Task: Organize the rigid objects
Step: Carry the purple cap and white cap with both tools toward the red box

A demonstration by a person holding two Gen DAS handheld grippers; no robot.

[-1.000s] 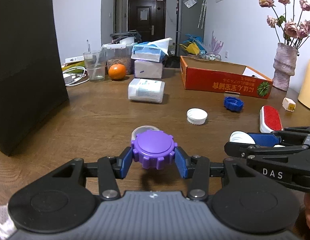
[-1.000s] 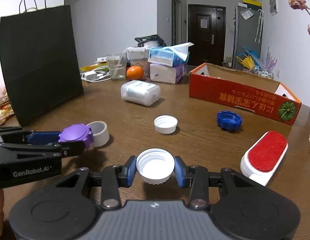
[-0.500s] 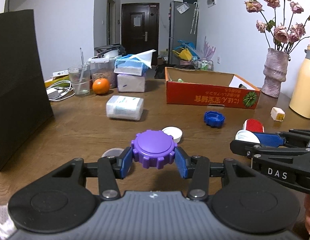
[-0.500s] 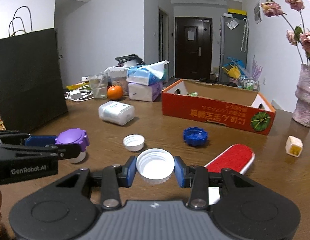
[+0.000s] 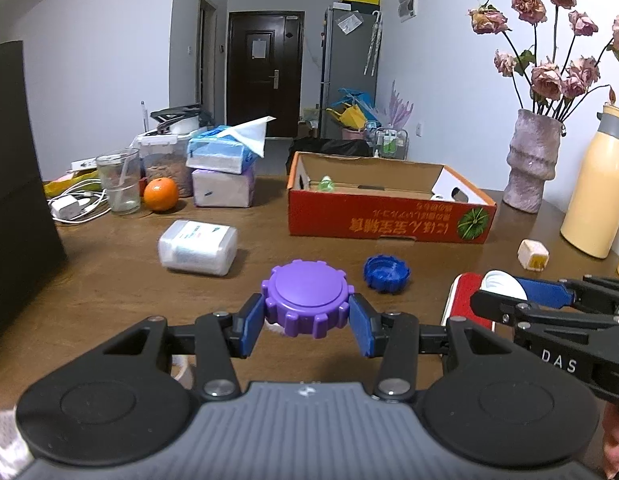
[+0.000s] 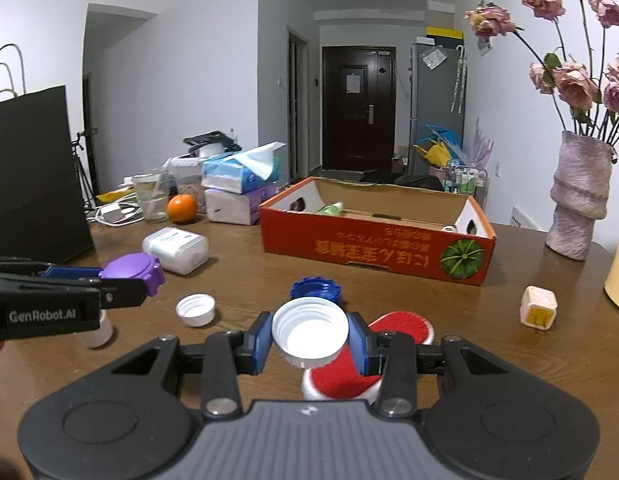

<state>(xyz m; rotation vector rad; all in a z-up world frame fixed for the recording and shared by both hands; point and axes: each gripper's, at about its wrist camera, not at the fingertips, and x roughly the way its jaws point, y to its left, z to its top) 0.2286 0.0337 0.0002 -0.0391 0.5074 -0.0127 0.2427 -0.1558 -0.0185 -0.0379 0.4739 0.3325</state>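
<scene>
Carrying caps above the tabletop (image 5: 109,280): my left gripper (image 5: 307,322) clamps a purple cap (image 5: 307,300), my right gripper (image 6: 309,342) a white cap (image 6: 309,330), orange box (image 6: 373,246) at twelve o'clock, presumably their destination.

Left wrist view: the black paper bag (image 5: 17,184) is cut off by the left frame edge, the yellow flask (image 5: 593,184) by the right edge. The red brush (image 5: 465,300) at lower right is largely hidden behind the right gripper (image 5: 505,292). A white object (image 5: 275,327) beneath the purple cap (image 5: 307,298) is mostly hidden; identity indeterminable. The orange box (image 5: 389,216) contents are too small to identify.
</scene>
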